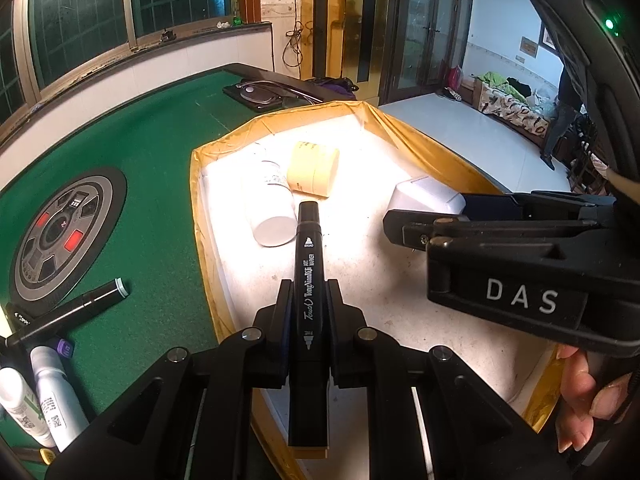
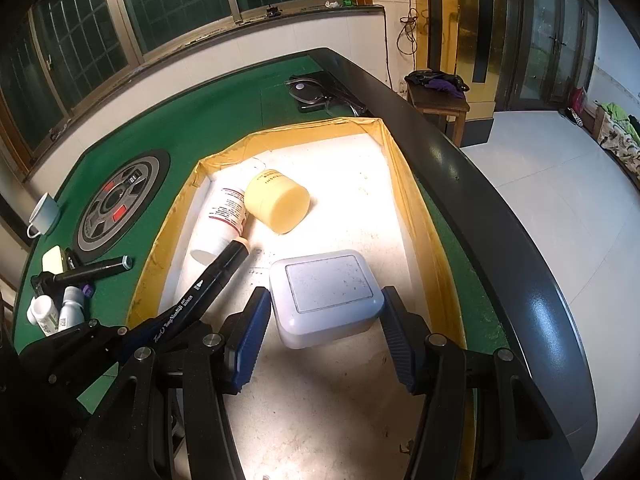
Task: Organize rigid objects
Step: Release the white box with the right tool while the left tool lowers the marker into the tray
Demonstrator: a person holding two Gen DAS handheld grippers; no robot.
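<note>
Putting the black marker [image 1: 308,280] down well means lowering it slowly into the white tray [image 2: 404,184] with the yellow taped rim, onto a bare patch — not on top of the things already inside. It should go flat so it does not roll. Its front tip is near the white bottle [image 1: 267,200], which lies on its side against the yellow round jar [image 1: 313,169], so I would keep clear of both.

The left gripper [image 1: 308,300] is pressed tight on the marker, one finger on each side of its middle. The marker pokes out in front, over the tray.

The right gripper [image 2: 326,312] is about half spread. The white square box [image 2: 326,292] sits on the tray floor between its blue pads, which look very close to the box's sides — I cannot tell if they squeeze it.

More pens and small bottles [image 2: 56,312] wait on the green table [image 1: 152,184], outside the tray.
</note>
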